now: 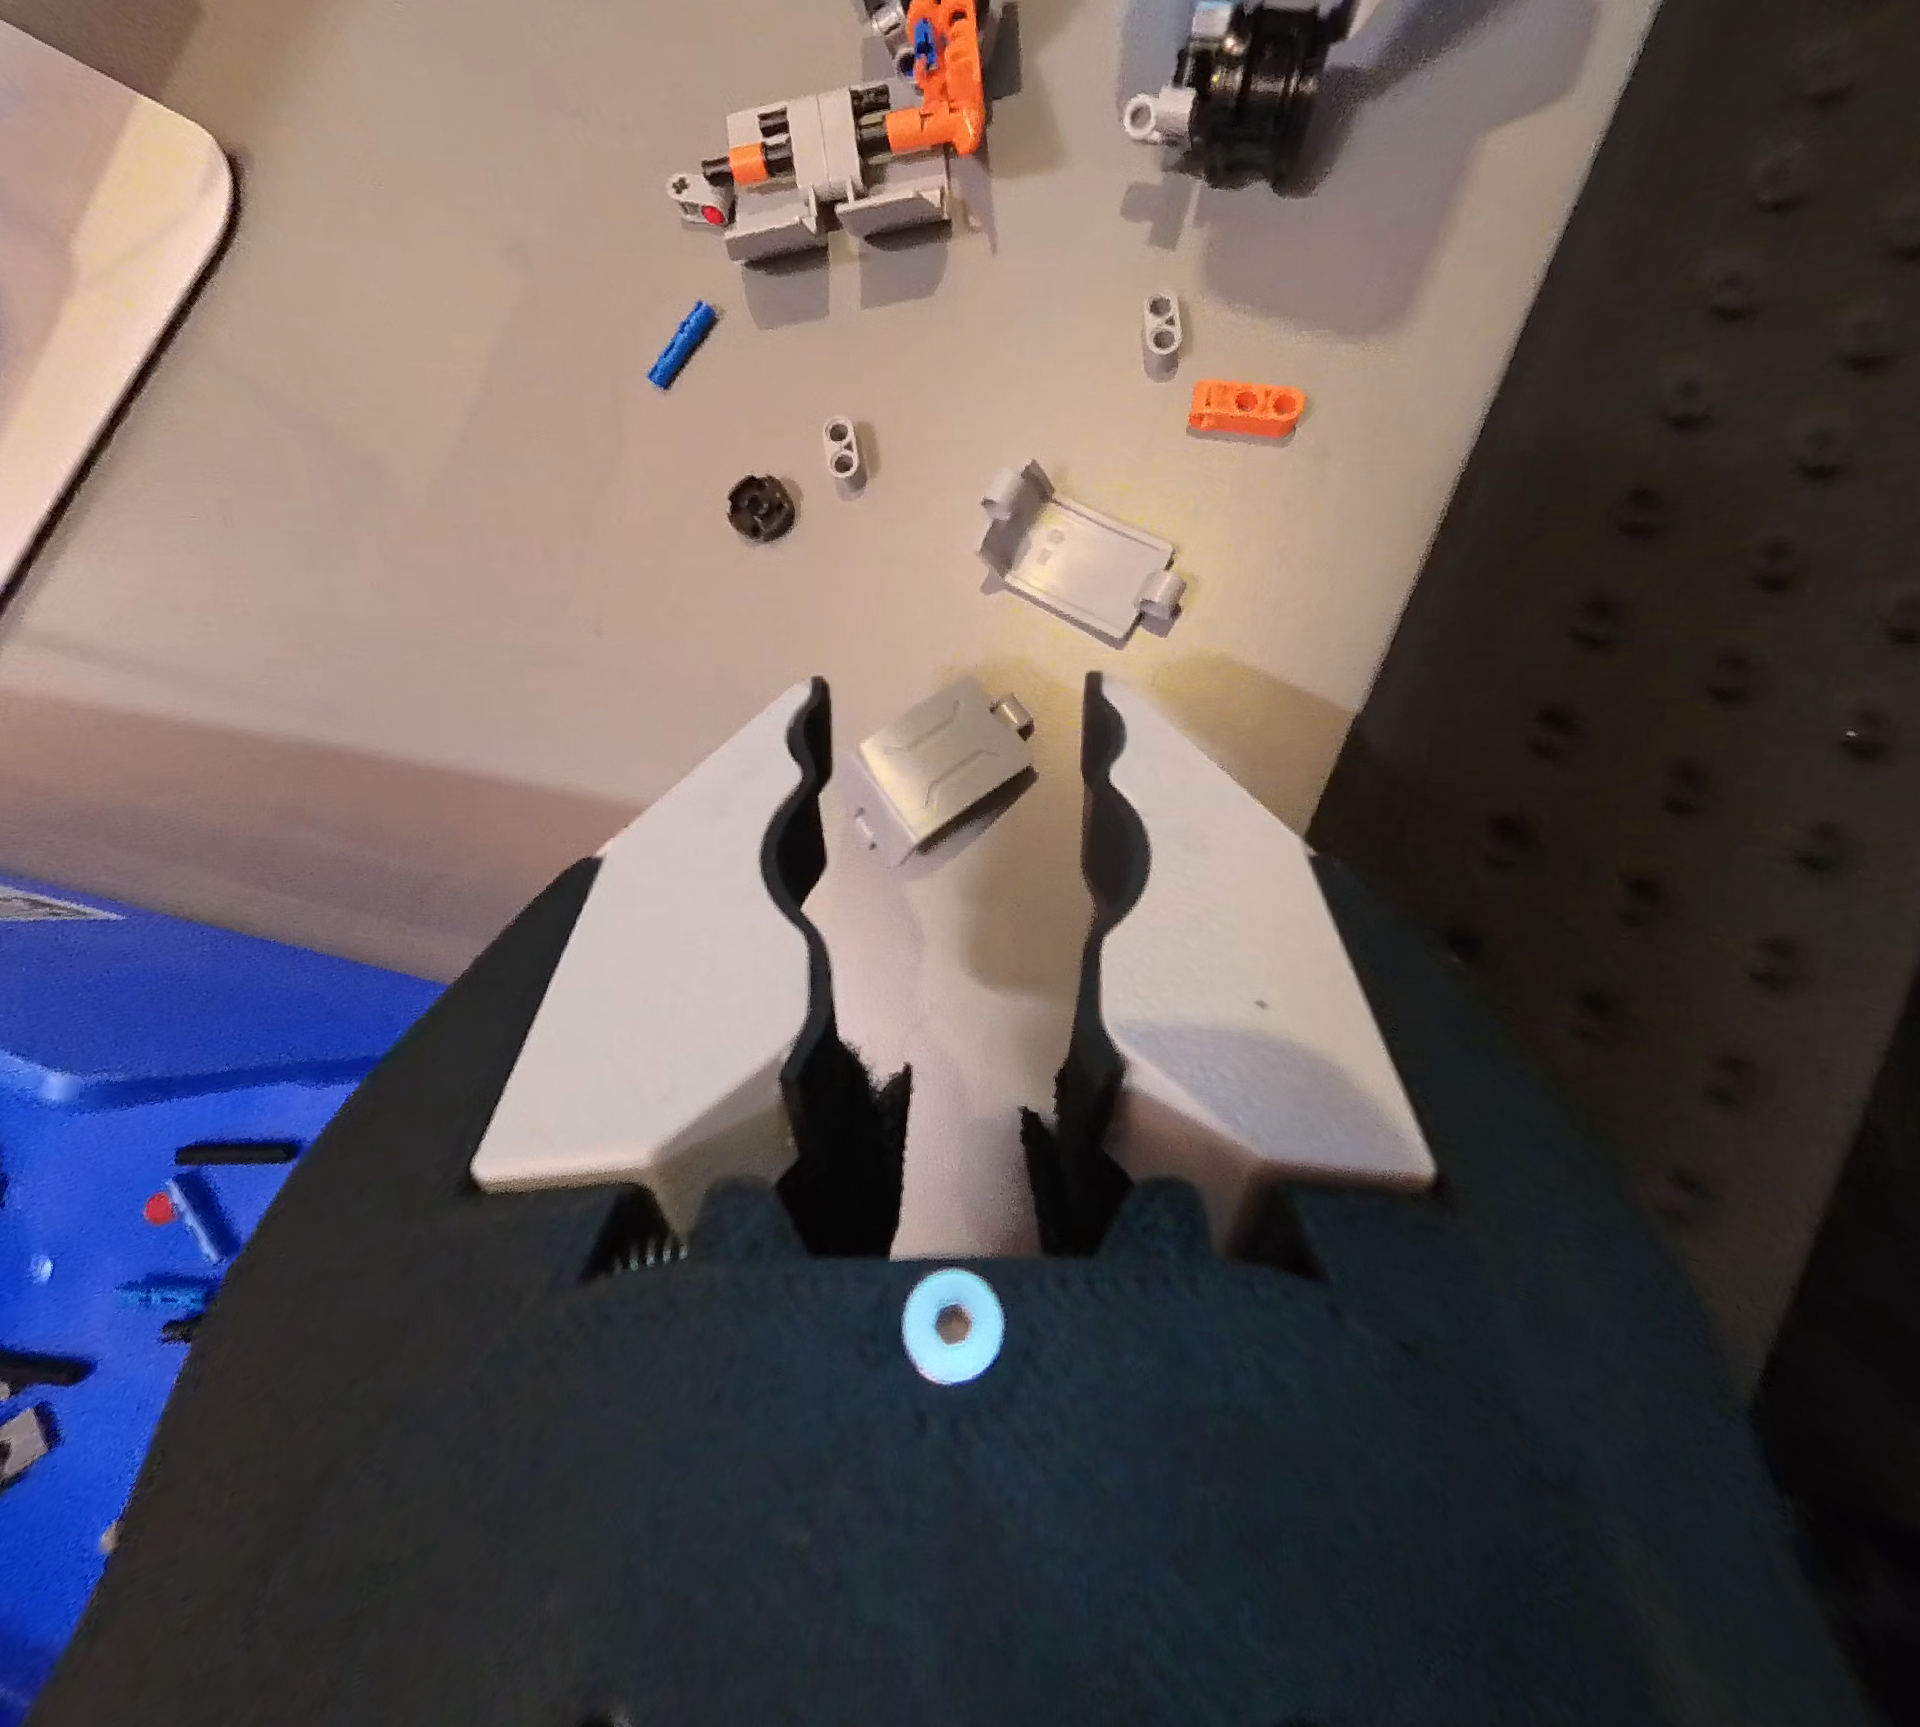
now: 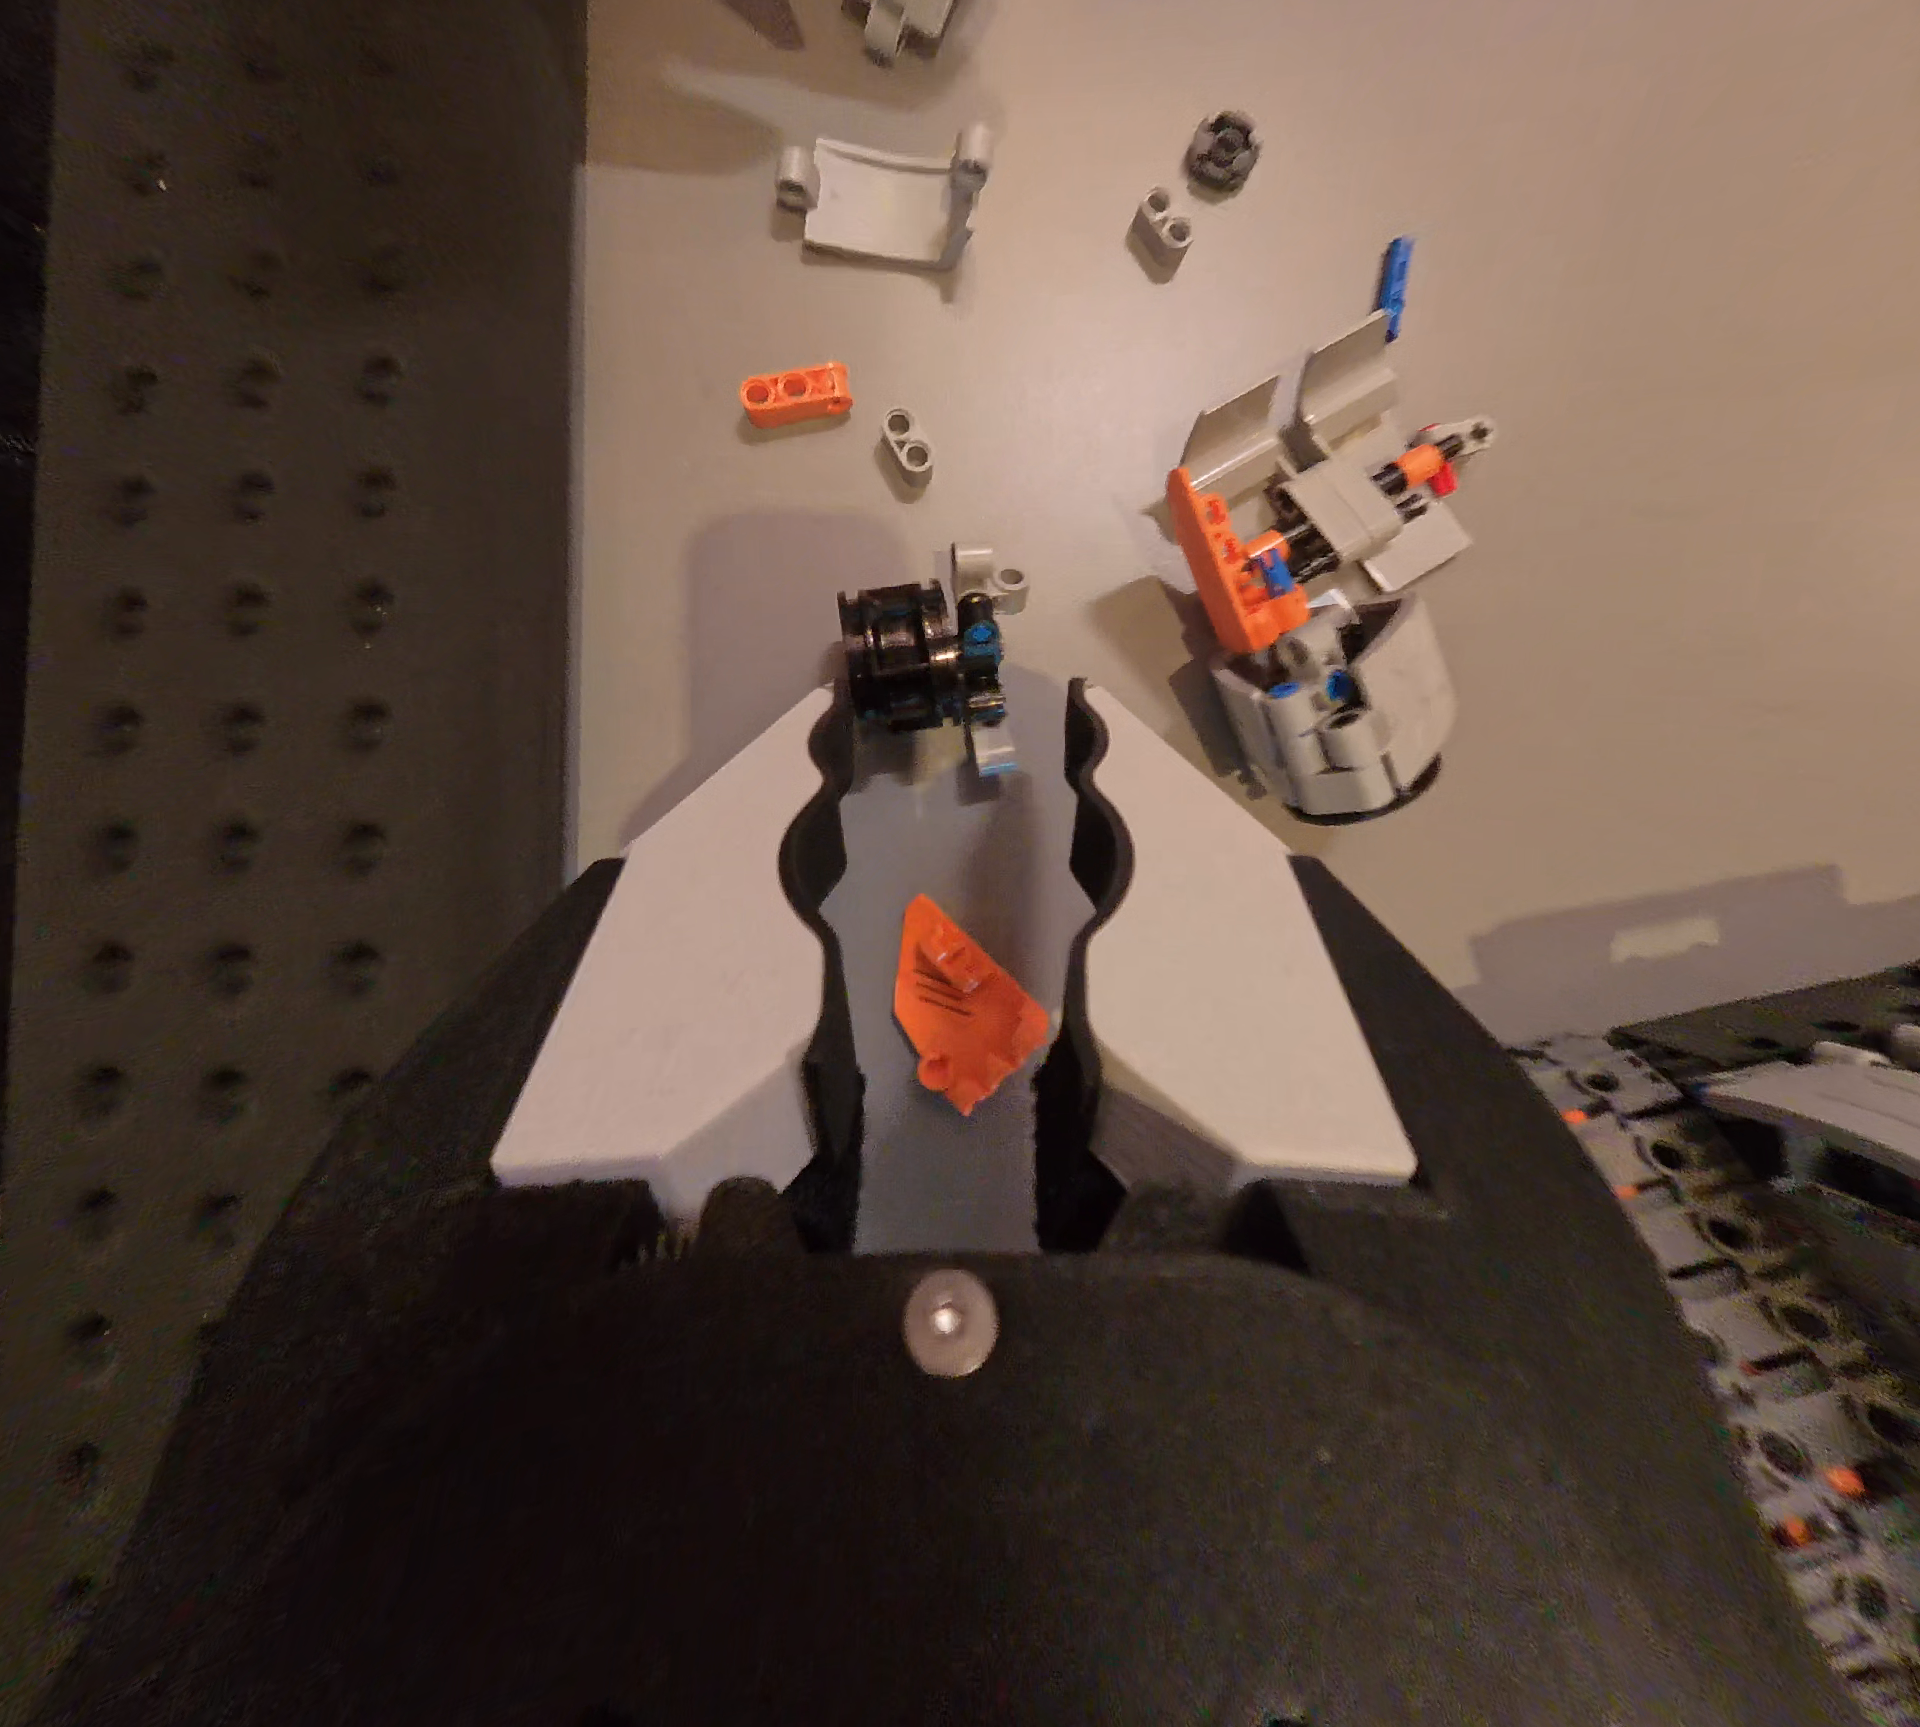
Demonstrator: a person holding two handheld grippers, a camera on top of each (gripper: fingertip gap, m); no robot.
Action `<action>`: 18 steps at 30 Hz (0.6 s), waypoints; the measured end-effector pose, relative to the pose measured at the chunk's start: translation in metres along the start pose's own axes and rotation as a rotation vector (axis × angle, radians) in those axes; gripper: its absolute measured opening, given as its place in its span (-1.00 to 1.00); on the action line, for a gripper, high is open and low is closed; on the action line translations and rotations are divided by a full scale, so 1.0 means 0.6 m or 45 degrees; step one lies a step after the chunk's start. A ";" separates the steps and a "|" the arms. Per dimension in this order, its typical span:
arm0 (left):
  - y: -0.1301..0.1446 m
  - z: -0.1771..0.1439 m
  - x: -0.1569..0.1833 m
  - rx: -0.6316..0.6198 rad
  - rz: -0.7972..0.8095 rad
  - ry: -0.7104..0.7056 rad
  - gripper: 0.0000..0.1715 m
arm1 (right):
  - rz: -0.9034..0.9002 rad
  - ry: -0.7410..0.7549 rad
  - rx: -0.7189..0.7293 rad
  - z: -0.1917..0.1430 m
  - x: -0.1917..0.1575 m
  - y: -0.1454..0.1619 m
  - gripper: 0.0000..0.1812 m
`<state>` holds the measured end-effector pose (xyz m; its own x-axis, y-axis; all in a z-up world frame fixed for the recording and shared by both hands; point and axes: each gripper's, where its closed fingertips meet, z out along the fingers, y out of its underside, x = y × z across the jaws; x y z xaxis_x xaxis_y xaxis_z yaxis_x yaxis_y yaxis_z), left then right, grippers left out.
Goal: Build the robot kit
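Note:
My left gripper is open just above the table. A small grey curved panel lies between its fingertips, close to the left finger. My right gripper is shut on a long grey brick assembly that fills the gap between its fingers. That assembly carries an orange panel and ends in a black wheel hub past the fingertips. In the left wrist view the same assembly hangs above the table at the top right, with its hub casting a shadow.
A grey and orange brick build stands on the table, also in the right wrist view. Loose parts: flat grey panel, orange beam, blue pin, black round piece, grey connectors. Black perforated board, blue bin. Spacing between my two grippers at the tips: around 15 centimeters.

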<state>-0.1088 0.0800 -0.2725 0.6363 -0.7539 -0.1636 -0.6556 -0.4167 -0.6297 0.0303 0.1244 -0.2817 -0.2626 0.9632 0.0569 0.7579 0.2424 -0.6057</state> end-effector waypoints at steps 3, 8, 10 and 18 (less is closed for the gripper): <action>-0.015 0.002 0.001 0.041 0.014 0.015 -0.47 | -0.004 0.012 0.077 -0.018 0.007 -0.014 -0.61; -0.029 0.023 0.015 0.074 0.050 0.061 -0.47 | -0.017 0.006 0.144 -0.040 0.013 -0.038 -0.63; -0.040 0.030 0.013 0.106 0.060 0.046 -0.48 | -0.021 0.032 0.166 -0.048 0.022 -0.053 -0.66; -0.051 0.046 0.016 0.161 0.049 0.067 -0.47 | -0.028 0.162 0.156 -0.049 0.082 -0.120 -0.66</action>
<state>-0.0716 0.0997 -0.2758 0.5873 -0.7950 -0.1514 -0.6206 -0.3224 -0.7147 -0.0197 0.1578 -0.2119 -0.1948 0.9666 0.1664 0.6724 0.2551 -0.6948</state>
